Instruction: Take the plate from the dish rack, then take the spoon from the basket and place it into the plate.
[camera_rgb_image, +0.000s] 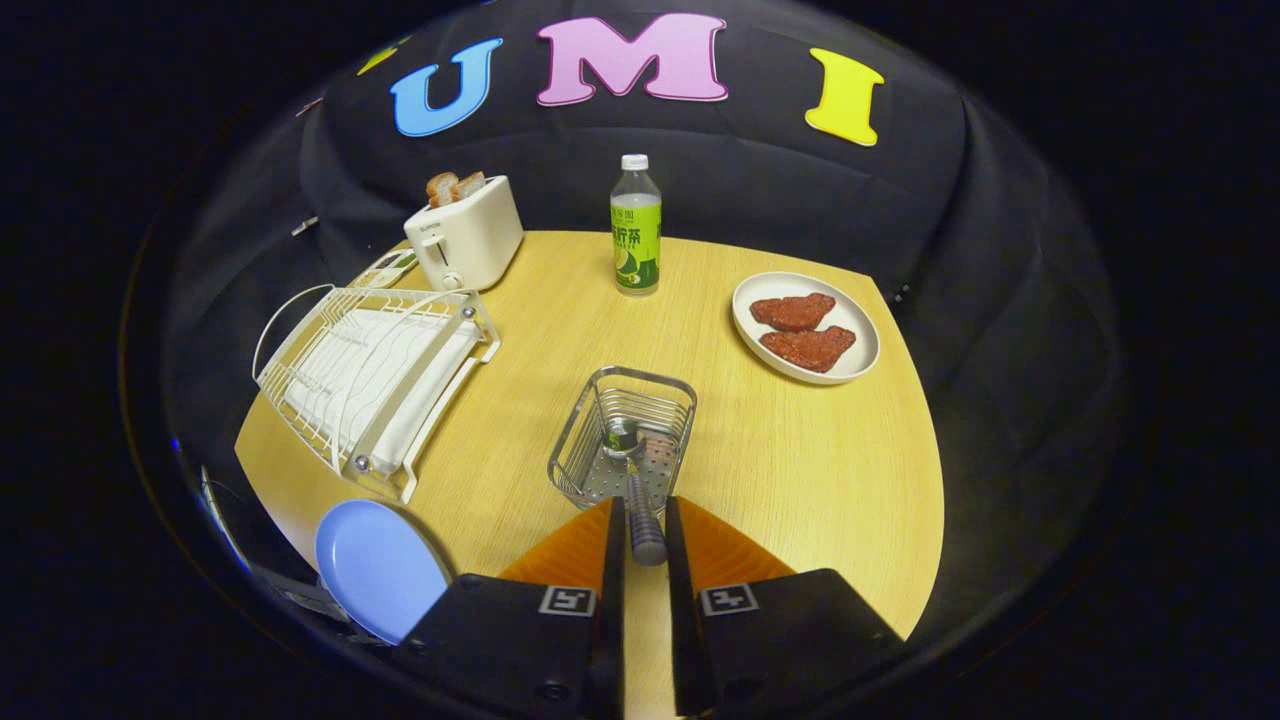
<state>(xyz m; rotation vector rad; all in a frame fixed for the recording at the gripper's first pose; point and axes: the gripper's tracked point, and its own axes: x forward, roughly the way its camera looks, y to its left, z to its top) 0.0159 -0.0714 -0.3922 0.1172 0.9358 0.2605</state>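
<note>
Jaws of the gripper (640, 520) are nearly closed and pinch the handle of the spoon (640, 490). Its long axis runs straight ahead, bowl down in the basket (622, 440). Blue plate (375, 565) lies near the dish rack (375, 375).

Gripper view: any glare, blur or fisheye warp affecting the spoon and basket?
Gripper view: even light, soft shadows, no harsh glare; spoon handle sharp between the gripper fingers, bowl inside the basket; fisheye bends the table edge and dish rack; blue plate stretched by the fingers.
</note>
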